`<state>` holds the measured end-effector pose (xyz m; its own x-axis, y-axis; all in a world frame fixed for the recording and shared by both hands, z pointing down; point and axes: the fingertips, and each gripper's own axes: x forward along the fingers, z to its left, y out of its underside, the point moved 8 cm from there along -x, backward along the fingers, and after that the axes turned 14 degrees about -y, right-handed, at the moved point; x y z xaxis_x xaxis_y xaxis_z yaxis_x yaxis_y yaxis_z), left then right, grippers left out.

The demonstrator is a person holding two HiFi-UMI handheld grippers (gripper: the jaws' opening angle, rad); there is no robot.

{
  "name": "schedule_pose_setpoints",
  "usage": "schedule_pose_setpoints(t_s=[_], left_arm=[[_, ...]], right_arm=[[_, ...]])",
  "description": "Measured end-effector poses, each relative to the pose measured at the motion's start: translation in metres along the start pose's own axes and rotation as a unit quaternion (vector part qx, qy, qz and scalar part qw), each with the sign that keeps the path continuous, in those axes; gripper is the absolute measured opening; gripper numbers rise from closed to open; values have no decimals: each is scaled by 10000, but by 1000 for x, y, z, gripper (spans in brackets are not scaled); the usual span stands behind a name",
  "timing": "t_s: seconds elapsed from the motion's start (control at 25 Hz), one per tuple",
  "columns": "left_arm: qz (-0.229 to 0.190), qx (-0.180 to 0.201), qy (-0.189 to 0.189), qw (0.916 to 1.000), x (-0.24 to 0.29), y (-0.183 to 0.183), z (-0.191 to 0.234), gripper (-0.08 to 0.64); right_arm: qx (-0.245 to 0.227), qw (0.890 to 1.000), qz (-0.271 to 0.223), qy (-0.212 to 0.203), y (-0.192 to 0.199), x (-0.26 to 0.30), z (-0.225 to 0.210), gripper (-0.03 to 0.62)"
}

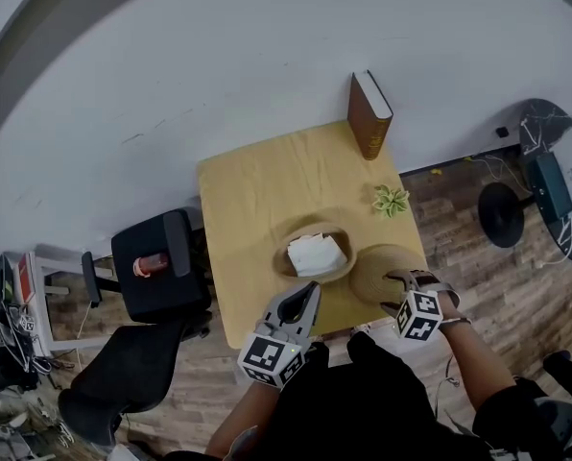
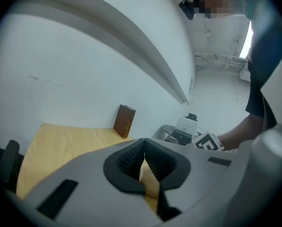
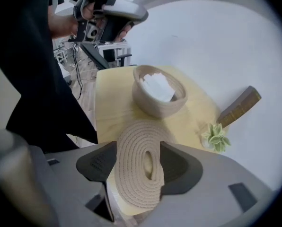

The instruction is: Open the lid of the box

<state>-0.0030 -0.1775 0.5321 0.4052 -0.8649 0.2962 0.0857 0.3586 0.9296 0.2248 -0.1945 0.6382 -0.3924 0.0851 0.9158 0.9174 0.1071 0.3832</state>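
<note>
The box is a round woven basket (image 1: pixel 284 259) in the middle of the yellow table (image 1: pixel 257 185), uncovered, with white paper (image 1: pixel 317 254) inside. Its flat woven lid (image 1: pixel 370 275) lies on the table just right of it. My right gripper (image 1: pixel 393 279) hangs over the lid. In the right gripper view the lid (image 3: pixel 131 148) lies under the open right gripper (image 3: pixel 140 162), whose pads stand clear on either side of the lid's small knob. The basket (image 3: pixel 155 107) stands beyond. My left gripper (image 1: pixel 309 293) is shut at the table's front edge, and in its own view the left gripper (image 2: pixel 144 151) holds nothing.
A brown book (image 1: pixel 369 115) stands upright at the table's back edge against the wall. A small green plant (image 1: pixel 392 200) sits behind the lid. A black chair (image 1: pixel 156 262) stands left of the table, and a dark round table (image 1: pixel 555 176) stands at far right.
</note>
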Motion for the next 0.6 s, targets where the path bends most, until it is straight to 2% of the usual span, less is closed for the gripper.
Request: schedule_pose_setpoints(t_s=[0.16, 0.28, 0.48, 0.6], left_arm=[[-135, 28, -18, 9999, -2, -10, 0, 18], [-227, 60, -85, 9997, -4, -17, 3, 18], [-351, 146, -259, 9989, -10, -27, 12, 18], [-414, 193, -348, 9984, -13, -32, 18, 18]], right_arm=[[-36, 9956, -679, 637, -32, -43, -4, 290], [-128, 9852, -1141, 1270, -55, -71, -10, 272], [-92, 9584, -2003, 2031, -89, -109, -13, 223], [133, 9335, -2621, 2443, -103, -130, -14, 204]])
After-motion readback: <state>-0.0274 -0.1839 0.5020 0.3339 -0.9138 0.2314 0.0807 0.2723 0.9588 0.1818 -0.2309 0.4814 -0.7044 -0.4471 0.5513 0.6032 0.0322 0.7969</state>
